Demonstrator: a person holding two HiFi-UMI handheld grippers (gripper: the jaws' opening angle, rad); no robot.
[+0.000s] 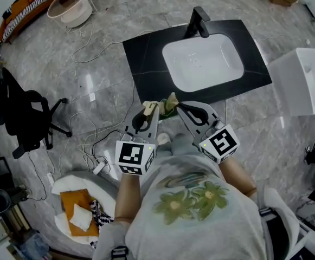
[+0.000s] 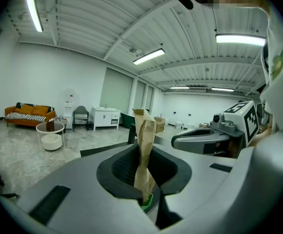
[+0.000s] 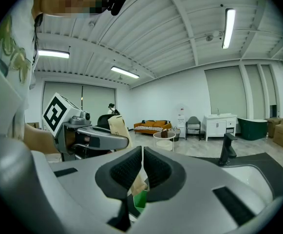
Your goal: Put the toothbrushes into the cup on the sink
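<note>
Package held between grippers
Left gripper [image 2: 146, 189] and right gripper [image 3: 141, 172] fingers are both clenching the crumpled brown paper package [image 2: 144, 140]

Right gripper [image 3: 141, 161]: grey jaws, black ribbed pads drawn together, pinching thin edge of crumpled tan paper wrapper [image 3: 137, 183]; green plastic piece [image 3: 141, 200] showed just below pads. Left gripper [image 3: 121, 141] sat near, at left, square-marker cube [image 3: 59, 113] tilted, tan paper rising at its tip. Black tap [image 3: 227, 155] stood by white basin [image 3: 251, 175] in black countertop [image 3: 263, 157], right. Orange sofa [image 3: 153, 126], round white side table [image 3: 163, 139], white cabinet [image 3: 220, 126] stood far behind
</note>
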